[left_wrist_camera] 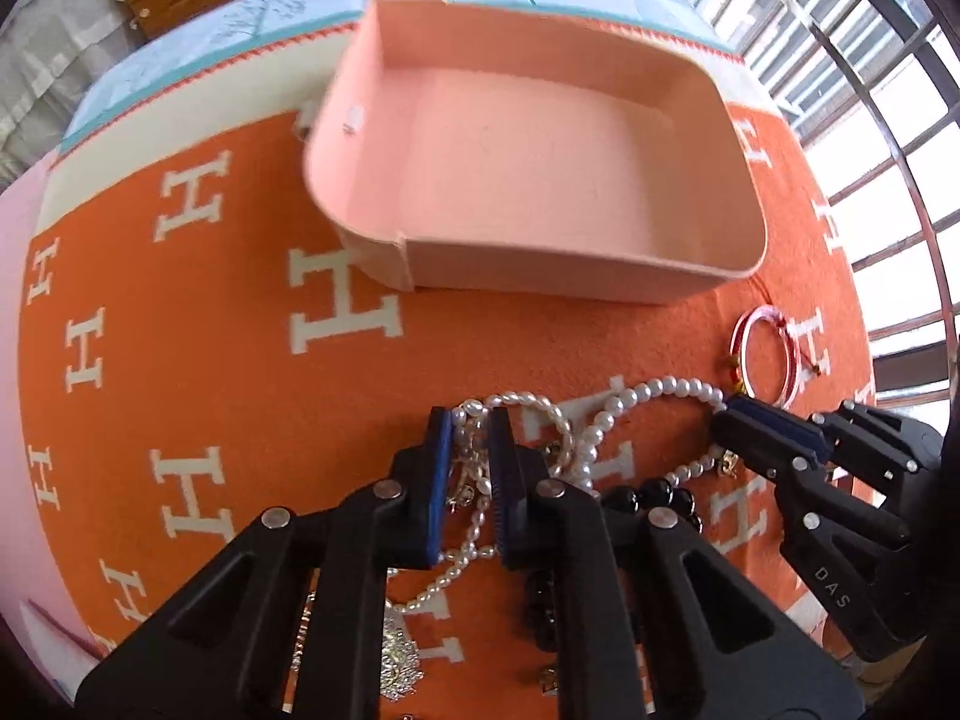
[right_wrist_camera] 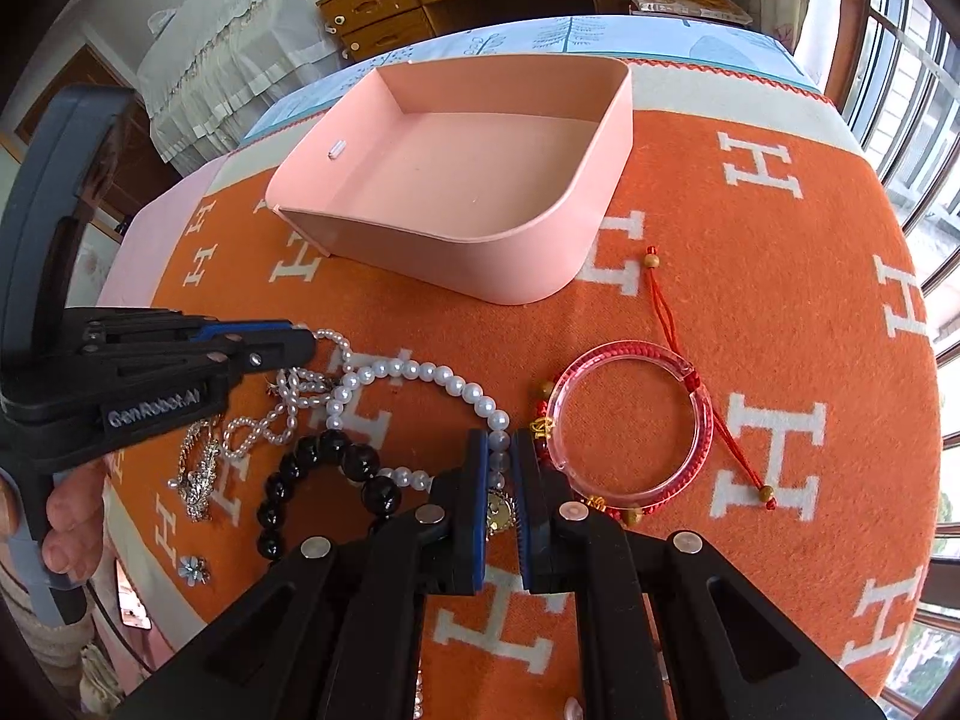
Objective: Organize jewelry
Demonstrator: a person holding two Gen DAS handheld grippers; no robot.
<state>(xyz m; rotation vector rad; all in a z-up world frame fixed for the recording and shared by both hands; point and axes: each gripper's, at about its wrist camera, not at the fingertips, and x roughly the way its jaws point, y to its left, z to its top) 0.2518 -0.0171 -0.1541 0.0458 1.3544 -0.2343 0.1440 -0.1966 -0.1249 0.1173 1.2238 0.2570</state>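
In the left wrist view my left gripper (left_wrist_camera: 470, 427) points down at the jewelry pile, shut on a strand of small pearls (left_wrist_camera: 474, 456) that runs between its blue pads. In its own view my right gripper (right_wrist_camera: 500, 443) is shut on the large-pearl necklace (right_wrist_camera: 432, 373), just above that necklace's gold pendant (right_wrist_camera: 501, 510). Each gripper shows in the other's view: the right gripper (left_wrist_camera: 729, 411) at the right, the left gripper (right_wrist_camera: 307, 341) at the left. The pink open box (right_wrist_camera: 480, 267) stands empty behind the pile. A black bead bracelet (right_wrist_camera: 336, 456) and a red bangle with cord (right_wrist_camera: 636, 420) lie flat.
An orange blanket with white H letters (right_wrist_camera: 774, 438) covers the table. A silver chain piece (right_wrist_camera: 198, 474) and a small flower stud (right_wrist_camera: 193, 570) lie near the left edge. A person's fingers (right_wrist_camera: 66, 516) hold the left gripper's handle. Wooden drawers (right_wrist_camera: 384, 12) stand behind and windows at the right.
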